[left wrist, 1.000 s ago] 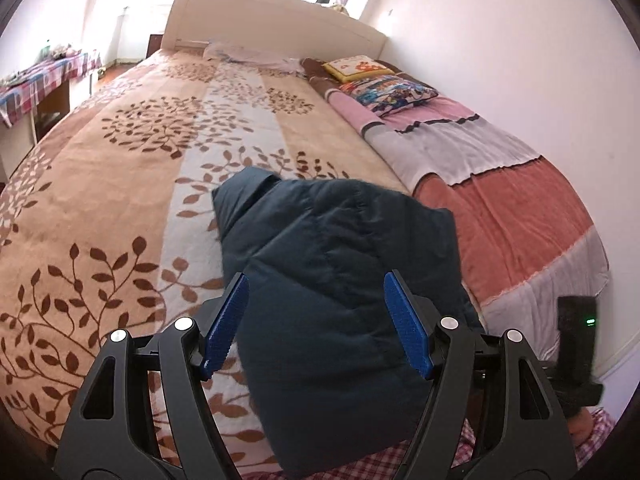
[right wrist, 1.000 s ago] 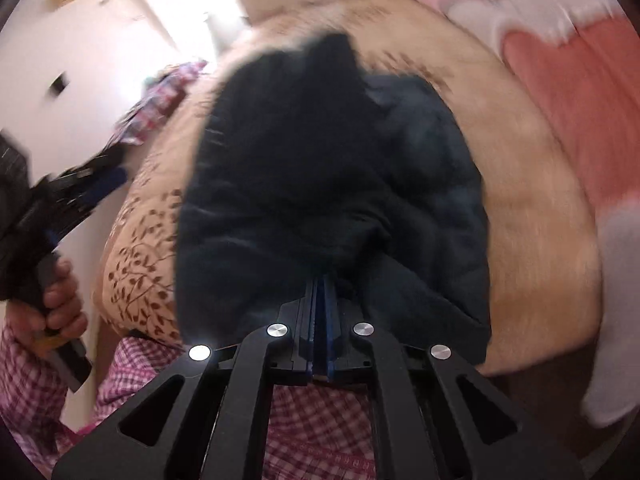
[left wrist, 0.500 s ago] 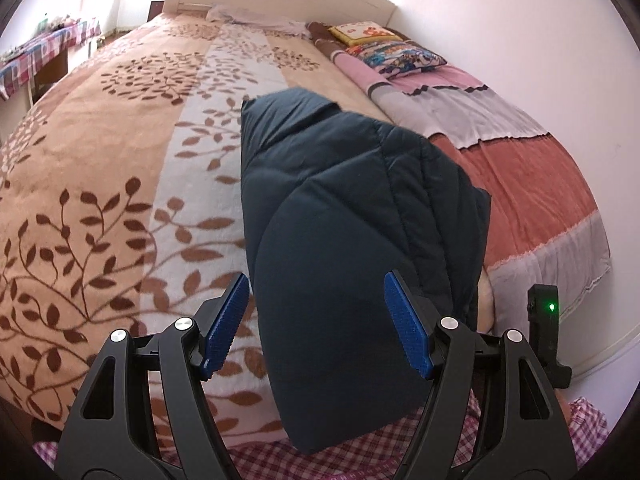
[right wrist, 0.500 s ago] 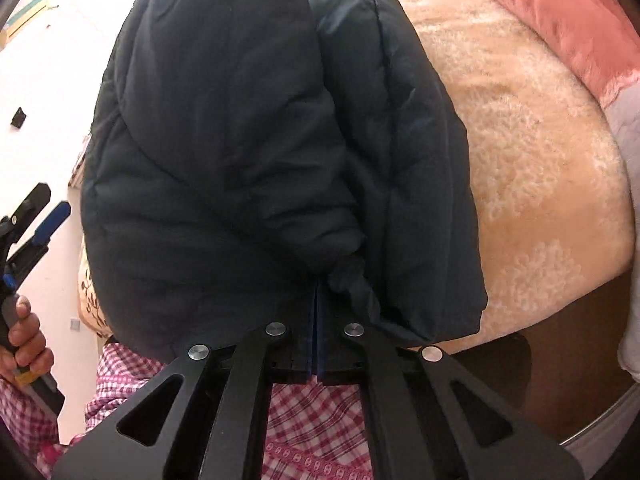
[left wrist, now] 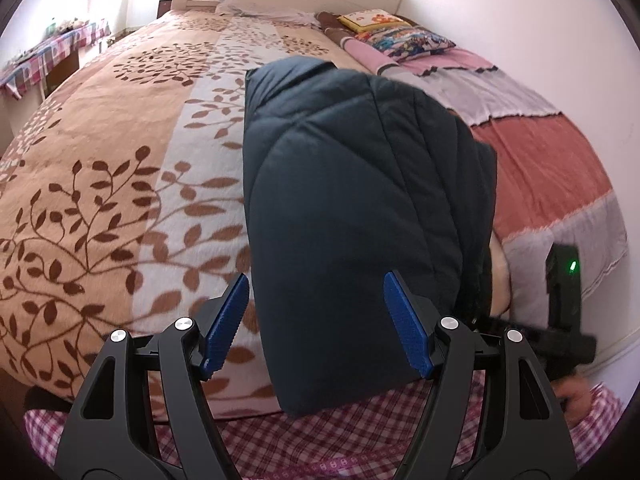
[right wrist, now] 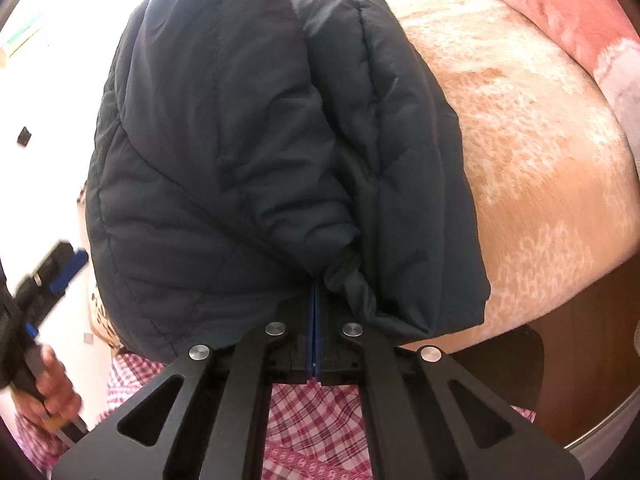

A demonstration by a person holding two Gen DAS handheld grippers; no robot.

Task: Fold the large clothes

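Right wrist: R gripper (right wrist: 315,312) clamped on navy jacket (right wrist: 240,140), prob cuff; L gripper (left wrist: 316,324) spread, empty.

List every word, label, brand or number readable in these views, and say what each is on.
None can be read. The yellow pillow and the colourful pillow carry printed pictures too small to show any text. The dark jacket shows no label or logo.

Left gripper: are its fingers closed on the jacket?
No, the left gripper has its blue fingers spread apart, clamping nothing of the dark puffer jacket.
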